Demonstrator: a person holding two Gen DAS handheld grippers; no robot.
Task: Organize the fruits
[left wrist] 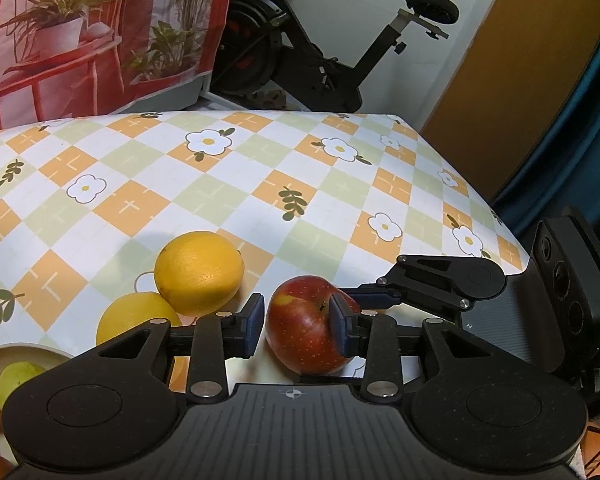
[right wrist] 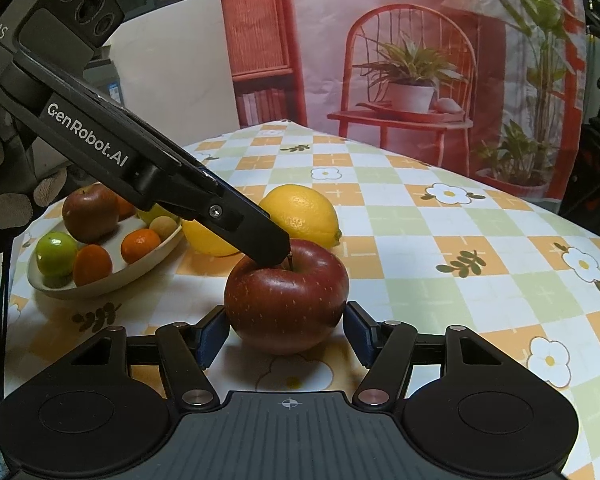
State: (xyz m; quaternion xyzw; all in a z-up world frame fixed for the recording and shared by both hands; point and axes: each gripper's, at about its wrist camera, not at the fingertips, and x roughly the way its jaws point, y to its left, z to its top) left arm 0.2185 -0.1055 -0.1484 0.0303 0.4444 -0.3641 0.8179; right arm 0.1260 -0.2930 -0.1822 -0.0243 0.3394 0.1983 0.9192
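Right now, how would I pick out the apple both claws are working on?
On the checked floral tablecloth, right of the fruit bowl and before two lemons, sits a red apple. Unlike the bowl's apple, it lies loose on the cloth.

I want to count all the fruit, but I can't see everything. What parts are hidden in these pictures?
- Bowl, left wrist view: cut off by the picture's edge and covered by the left gripper.
- Lower lemon, right wrist view: partly behind the left gripper's finger.
- Red apple underside: hidden in both views; touching the tablecloth or lifted, can't tell.
- Fruit at the bowl's back: blocked by nearer fruit.
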